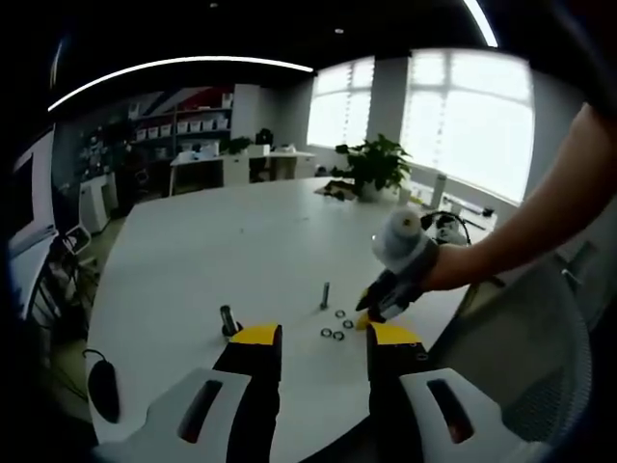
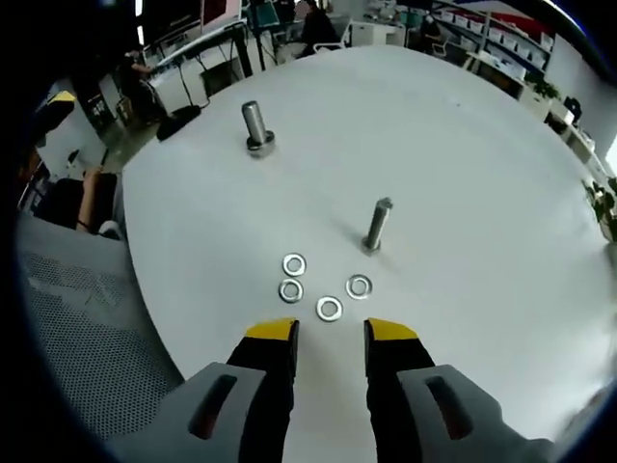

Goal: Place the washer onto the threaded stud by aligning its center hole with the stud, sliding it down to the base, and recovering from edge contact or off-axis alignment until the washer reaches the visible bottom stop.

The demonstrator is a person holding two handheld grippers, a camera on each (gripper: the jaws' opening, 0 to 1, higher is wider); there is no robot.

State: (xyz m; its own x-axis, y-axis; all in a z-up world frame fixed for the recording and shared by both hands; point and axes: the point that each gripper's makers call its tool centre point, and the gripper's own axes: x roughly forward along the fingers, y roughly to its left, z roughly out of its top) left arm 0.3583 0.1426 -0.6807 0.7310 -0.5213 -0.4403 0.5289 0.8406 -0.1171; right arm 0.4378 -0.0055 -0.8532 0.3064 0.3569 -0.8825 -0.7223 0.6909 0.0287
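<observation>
Left gripper view: the left gripper (image 1: 323, 340) rises from the bottom edge with its yellow-tipped jaws apart and nothing between them; ahead lies a white table (image 1: 222, 251); a threaded stud (image 1: 325, 295) stands upright on it, and a second, darker stud (image 1: 228, 320) stands to its left, near the left jaw tip; four washers (image 1: 337, 324) lie flat on the table just in front of the upright stud; the right gripper (image 1: 371, 307) enters from the right, held by a person's hand, its tip down beside the washers; whether its jaws are apart cannot be told here.

Right gripper view: the right gripper (image 2: 330, 333) shows both jaws spread with an empty gap; the four washers (image 2: 329, 309) lie loose just beyond the tips, none on a stud; the threaded stud (image 2: 377, 226) stands just past them, slightly tilted in this view; the second stud (image 2: 255, 126) stands well apart, farther across the table (image 2: 463, 174).
</observation>
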